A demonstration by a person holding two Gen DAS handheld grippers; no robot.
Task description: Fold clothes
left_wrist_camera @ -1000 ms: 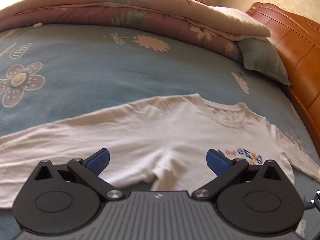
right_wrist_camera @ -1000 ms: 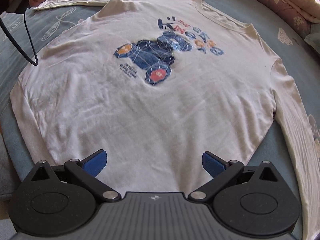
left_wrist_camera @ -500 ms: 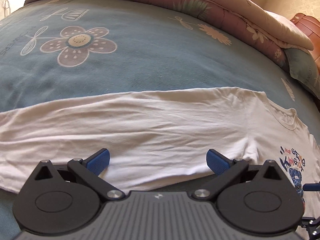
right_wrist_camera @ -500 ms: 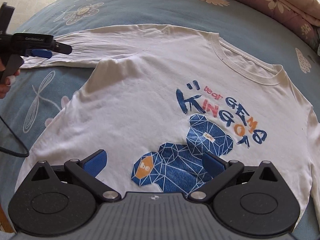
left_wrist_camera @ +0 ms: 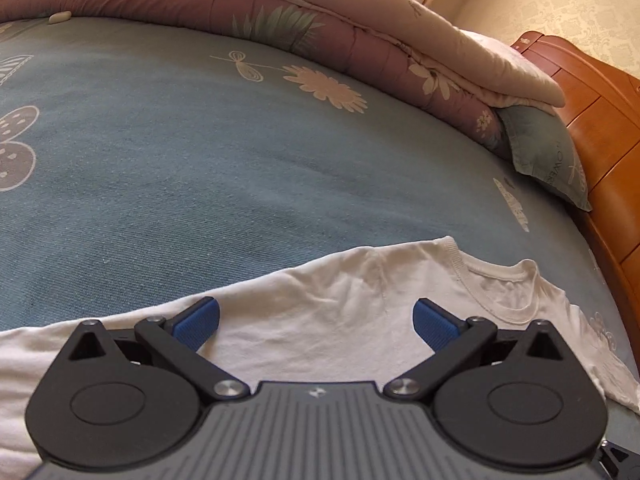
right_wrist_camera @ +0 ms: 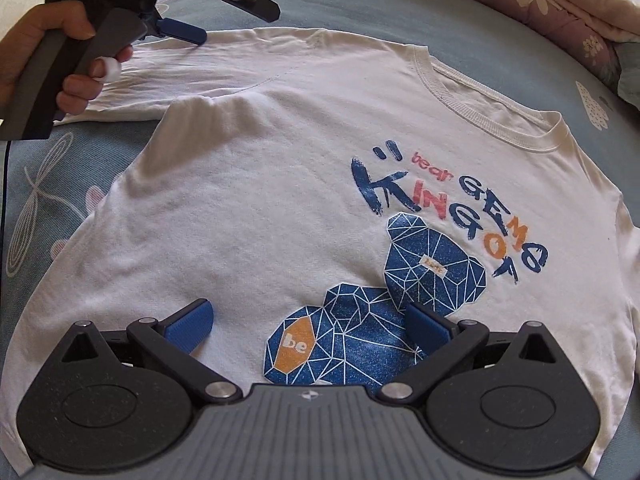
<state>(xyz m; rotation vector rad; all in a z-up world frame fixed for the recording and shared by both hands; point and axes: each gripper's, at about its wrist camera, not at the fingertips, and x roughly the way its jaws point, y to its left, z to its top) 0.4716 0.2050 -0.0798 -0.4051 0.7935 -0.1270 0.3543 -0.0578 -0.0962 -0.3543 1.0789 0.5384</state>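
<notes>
A white long-sleeved shirt (right_wrist_camera: 280, 184) with a blue bear print (right_wrist_camera: 376, 320) lies flat, front up, on the blue bedspread (right_wrist_camera: 48, 184). My right gripper (right_wrist_camera: 308, 324) is open and empty, low over the chest print. My left gripper (left_wrist_camera: 316, 320) is open and empty over the shirt's shoulder and sleeve (left_wrist_camera: 320, 304), near the collar (left_wrist_camera: 496, 276). In the right wrist view the left gripper (right_wrist_camera: 188, 12) hovers over the sleeve (right_wrist_camera: 208, 68) at the upper left, held by a hand (right_wrist_camera: 76, 52).
A folded floral quilt (left_wrist_camera: 320, 28) runs along the far side of the bed. A green pillow (left_wrist_camera: 548, 152) lies against the wooden headboard (left_wrist_camera: 600, 120) at the right. A black cable (right_wrist_camera: 6, 208) hangs at the left edge.
My left gripper has swung right along the sleeve toward the shoulder and collar. My right gripper has moved forward up the shirt from the hem to the chest print. Both stay open.
</notes>
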